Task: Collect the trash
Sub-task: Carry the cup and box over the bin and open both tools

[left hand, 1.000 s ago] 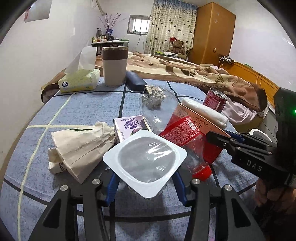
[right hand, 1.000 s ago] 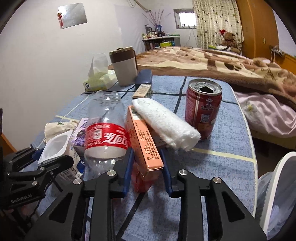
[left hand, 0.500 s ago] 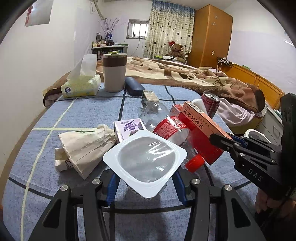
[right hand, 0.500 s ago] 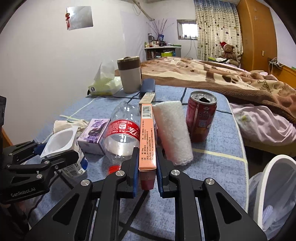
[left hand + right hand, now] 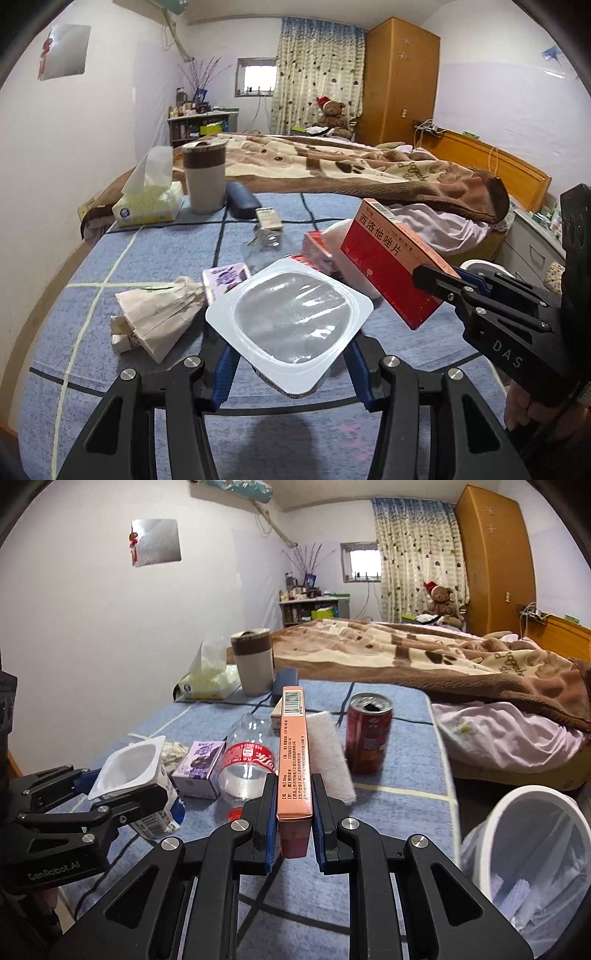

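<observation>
Both grippers are holding trash above the table.
Left gripper (image 5: 291,365) is clamping the yogurt cup (image 5: 290,325); right gripper (image 5: 294,823), jaws narrow, is pinching the "西洛他唑片" box (image 5: 294,760).

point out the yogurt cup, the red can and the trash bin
yogurt cup (image 5: 291,325), left wrist view, on its clear inside bottom
red can (image 5: 367,738), right wrist view, on its labelled side
trash bin (image 5: 495,819), right wrist view, on its white rim

Glossy plastic cup (image 5: 291,325), matt cardboard box (image 5: 294,757).
</observation>
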`<state>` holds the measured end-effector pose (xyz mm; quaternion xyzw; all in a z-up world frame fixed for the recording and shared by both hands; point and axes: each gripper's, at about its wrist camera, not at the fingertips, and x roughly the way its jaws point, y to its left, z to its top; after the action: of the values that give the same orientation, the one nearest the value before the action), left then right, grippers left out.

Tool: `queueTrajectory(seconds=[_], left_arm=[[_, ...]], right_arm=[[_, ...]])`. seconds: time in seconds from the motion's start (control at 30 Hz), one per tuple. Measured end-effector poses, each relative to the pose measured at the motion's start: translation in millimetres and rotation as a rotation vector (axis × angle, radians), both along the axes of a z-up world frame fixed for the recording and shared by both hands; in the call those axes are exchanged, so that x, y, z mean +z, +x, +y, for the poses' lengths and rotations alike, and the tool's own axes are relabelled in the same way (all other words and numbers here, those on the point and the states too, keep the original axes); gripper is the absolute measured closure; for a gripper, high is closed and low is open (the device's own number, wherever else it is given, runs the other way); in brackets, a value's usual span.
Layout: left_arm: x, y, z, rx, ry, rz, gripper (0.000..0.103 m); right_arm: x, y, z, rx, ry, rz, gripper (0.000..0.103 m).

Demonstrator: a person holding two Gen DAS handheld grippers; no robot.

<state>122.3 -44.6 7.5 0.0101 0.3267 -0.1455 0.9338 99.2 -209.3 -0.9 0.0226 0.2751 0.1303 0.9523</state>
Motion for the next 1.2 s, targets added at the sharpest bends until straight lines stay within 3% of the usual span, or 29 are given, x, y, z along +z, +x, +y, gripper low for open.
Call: queueTrajectory(seconds=[0.5,0.77,1.2], left_arm=[[23.4,-25.2,-49.8,-0.107,-0.01,-0.058,0.051],[31.1,-29.6,-96.8,-0.2,-0.014,-0.076,0.051],[35.6,-25.2,-177.6,-0.369,-0.056,-0.073,0.051]], right_arm=[[13.0,-33.1,-41.4,-0.141,-0.006,-0.058,0.086],[18.5,-49.1,-78.4,-0.253,-0.017,-0.08,0.086],[8.4,-60.1,-131.8,-0.437,-0.022,-0.037,0.086]])
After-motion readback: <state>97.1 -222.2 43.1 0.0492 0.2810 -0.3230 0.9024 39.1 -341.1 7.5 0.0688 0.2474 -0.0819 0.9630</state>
